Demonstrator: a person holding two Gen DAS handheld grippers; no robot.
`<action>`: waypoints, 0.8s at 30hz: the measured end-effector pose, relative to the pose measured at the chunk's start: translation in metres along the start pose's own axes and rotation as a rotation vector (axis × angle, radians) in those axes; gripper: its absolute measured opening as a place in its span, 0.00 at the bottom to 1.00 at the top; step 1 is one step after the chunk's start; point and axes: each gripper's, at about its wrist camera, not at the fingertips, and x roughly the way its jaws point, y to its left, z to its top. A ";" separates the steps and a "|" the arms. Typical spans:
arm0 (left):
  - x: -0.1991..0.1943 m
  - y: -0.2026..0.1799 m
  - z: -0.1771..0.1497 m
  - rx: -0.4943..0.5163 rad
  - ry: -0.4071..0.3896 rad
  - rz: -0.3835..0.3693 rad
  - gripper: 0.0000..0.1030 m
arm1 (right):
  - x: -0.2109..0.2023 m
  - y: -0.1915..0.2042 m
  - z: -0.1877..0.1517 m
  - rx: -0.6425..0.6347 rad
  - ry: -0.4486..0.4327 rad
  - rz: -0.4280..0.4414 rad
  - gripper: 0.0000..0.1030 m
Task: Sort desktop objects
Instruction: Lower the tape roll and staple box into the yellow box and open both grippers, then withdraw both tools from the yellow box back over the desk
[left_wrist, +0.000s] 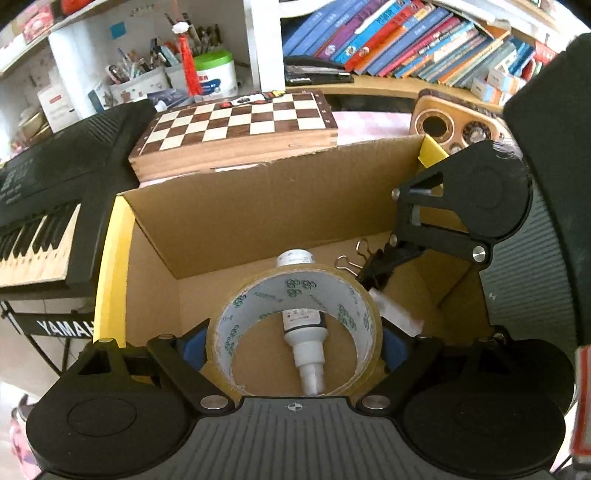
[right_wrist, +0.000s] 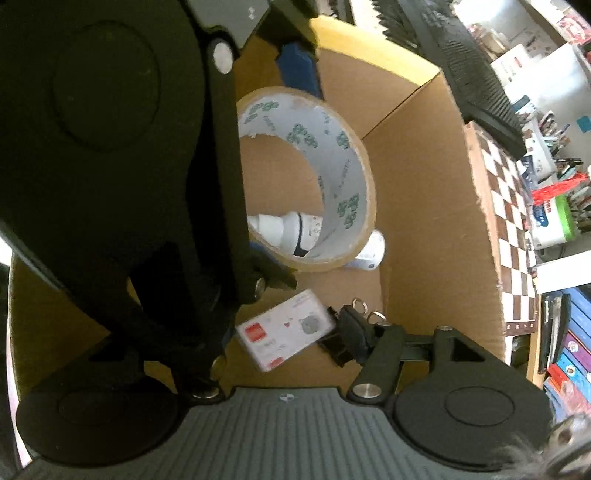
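Left wrist view: the left gripper (left_wrist: 294, 339) hangs over the open cardboard box (left_wrist: 258, 199), its blue pads (left_wrist: 192, 350) pressed on either side of a tape roll (left_wrist: 294, 291), so it is holding the roll just above the box floor. Under and through the roll's hole lies a white bottle (left_wrist: 304, 343) on the box floor. At the box's right side the right gripper (left_wrist: 373, 273) reaches in; black binder clips (left_wrist: 351, 263) sit at its tip, with a white card (left_wrist: 397, 314) beside them.

Right wrist view: the box (right_wrist: 424, 206) fills the frame. The roll (right_wrist: 332, 162) is near its middle, the bottle (right_wrist: 291, 229) showing through it. The card (right_wrist: 284, 334) and clips (right_wrist: 354, 328) lie at the box's near side, between this gripper's fingers (right_wrist: 380, 354). Whether those fingers are pinching the clips or merely straddling them I cannot tell.

Judgement: placing step, items going into the box. Next move calls for spreading the left fingers to drop the roll, then lifting both grippers out without knocking each other.
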 end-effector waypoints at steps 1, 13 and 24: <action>-0.002 0.000 -0.002 -0.003 -0.005 -0.006 0.88 | -0.003 -0.001 -0.001 0.010 -0.009 -0.004 0.69; -0.058 -0.015 -0.008 0.008 -0.283 0.016 0.95 | -0.063 0.002 -0.023 0.236 -0.139 -0.134 0.72; -0.117 -0.011 -0.024 -0.126 -0.490 0.051 0.96 | -0.128 0.039 -0.051 0.429 -0.293 -0.301 0.71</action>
